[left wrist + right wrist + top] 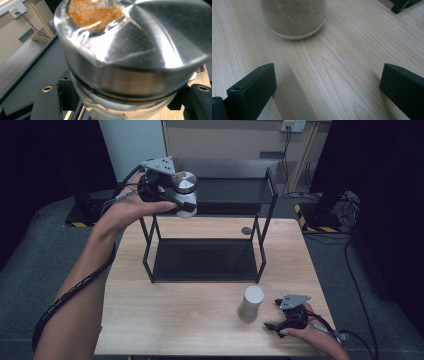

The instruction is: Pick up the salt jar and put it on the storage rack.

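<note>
My left gripper (184, 200) is raised above the left end of the black two-tier rack (205, 270) and is shut on a glass jar with a steel lid (184, 184). In the left gripper view the steel-lidded jar (140, 57) sits clamped between the jaws, with orange grains showing through a clear patch in its lid. A second jar with a white lid (250, 303), holding pale powder, stands on the table near the front right. My right gripper (272, 317) rests open on the table just right of it. The right gripper view has the powder jar (294, 18) ahead of the spread jaws, apart from them.
The wooden table (150, 320) carries the rack at its middle; the rack's upper shelf (235, 187) and lower shelf (205, 260) are bare. A small dark disc (246, 230) lies on the table behind the rack. Dark curtains and cables surround the table.
</note>
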{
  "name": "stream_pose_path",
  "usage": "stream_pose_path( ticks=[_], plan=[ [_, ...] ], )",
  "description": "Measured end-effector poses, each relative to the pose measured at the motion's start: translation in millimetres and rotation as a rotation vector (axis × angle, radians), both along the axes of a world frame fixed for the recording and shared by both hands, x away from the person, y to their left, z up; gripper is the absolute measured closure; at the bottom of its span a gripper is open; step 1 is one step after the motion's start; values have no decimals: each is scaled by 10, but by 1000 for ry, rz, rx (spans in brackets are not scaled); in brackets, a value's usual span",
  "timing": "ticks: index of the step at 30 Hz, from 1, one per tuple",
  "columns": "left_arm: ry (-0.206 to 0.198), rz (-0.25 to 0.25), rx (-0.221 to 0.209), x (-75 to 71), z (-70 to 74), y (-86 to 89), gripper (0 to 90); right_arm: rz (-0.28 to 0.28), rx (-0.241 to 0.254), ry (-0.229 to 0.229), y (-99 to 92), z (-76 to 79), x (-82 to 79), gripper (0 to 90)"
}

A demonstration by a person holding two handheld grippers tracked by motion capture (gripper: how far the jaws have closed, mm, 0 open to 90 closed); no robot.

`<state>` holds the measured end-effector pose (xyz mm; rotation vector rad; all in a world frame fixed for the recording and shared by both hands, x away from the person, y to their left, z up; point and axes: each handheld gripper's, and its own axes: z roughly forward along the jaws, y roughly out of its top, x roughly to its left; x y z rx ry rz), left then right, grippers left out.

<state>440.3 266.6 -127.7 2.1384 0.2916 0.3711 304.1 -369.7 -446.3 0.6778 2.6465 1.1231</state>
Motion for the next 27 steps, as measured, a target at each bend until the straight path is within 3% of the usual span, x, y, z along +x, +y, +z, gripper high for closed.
stream_pose_path(
  ticks=[14,27],
  plan=[
    [-9,24,-9,132,78,-46,298,0,-1,2,1,3,1,16],
    [-26,136,-26,117,98,-121,298,0,-1,2,1,3,1,16]
  ],
)
